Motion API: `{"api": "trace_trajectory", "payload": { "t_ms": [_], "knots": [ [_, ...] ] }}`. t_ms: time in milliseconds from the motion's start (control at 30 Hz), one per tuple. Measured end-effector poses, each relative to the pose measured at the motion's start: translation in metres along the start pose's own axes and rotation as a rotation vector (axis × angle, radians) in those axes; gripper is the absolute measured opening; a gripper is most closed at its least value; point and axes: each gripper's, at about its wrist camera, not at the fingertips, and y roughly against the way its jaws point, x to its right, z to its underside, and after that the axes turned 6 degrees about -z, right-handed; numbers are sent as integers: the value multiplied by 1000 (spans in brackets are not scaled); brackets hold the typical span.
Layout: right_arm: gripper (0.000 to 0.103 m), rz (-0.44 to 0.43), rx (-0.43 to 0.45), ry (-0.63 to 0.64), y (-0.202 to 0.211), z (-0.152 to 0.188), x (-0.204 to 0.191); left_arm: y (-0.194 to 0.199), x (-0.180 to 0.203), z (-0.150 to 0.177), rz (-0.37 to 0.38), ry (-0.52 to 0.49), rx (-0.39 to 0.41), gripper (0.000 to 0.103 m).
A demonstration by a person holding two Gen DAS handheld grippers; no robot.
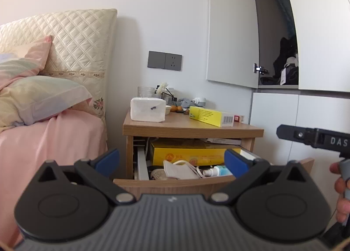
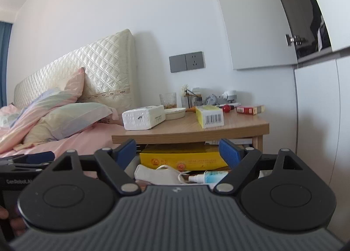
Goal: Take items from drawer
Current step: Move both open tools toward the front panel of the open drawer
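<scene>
The left hand-held gripper (image 1: 171, 159) hangs in front of the open drawer (image 1: 172, 183), its blue fingers (image 1: 108, 159) spread wide with nothing between them. The right hand-held gripper (image 2: 176, 152) sits at about the same height, also spread wide and empty, its blue pads framing the drawer's contents. At the right edge of the left wrist view, part of the right tool's black body and the person's hand (image 1: 341, 187) around its handle show.

Inside the drawer, a white face mask (image 1: 181, 171) lies near the front edge, its ear loops trailing over the other things. Just beside it towards the drawer's right side lies a small spray bottle (image 1: 216, 171) with a white nozzle and pale blue label, on its side. Behind both, a flat yellow box (image 1: 188, 152) with red print fills the back of the drawer under the overhanging top.

The drawer belongs to a wooden nightstand whose worktop (image 1: 186, 125) carries a white tissue pack (image 1: 147, 108) at the front left corner, a long yellow carton (image 1: 210, 116) with a barcode towards the right edge, a small red pack (image 2: 250, 109) near the right edge, a glass (image 2: 168, 99) and small clutter along the back edge. A bed (image 1: 50, 137) with a pink sheet and pillows stands left of the nightstand.
</scene>
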Motion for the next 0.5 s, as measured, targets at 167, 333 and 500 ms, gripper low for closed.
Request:
{"api": "trace_trajectory", "payload": {
  "t_ms": [167, 333, 500],
  "knots": [
    [85, 30, 4, -6, -2, 4, -1, 0, -1, 0, -6, -2, 2, 103],
    [85, 45, 12, 8, 0, 7, -4, 1, 1, 0, -3, -10, 5, 103],
    [85, 57, 26, 24, 4, 9, -7, 5, 3, -1, 0, -18, 11, 103]
  ]
}}
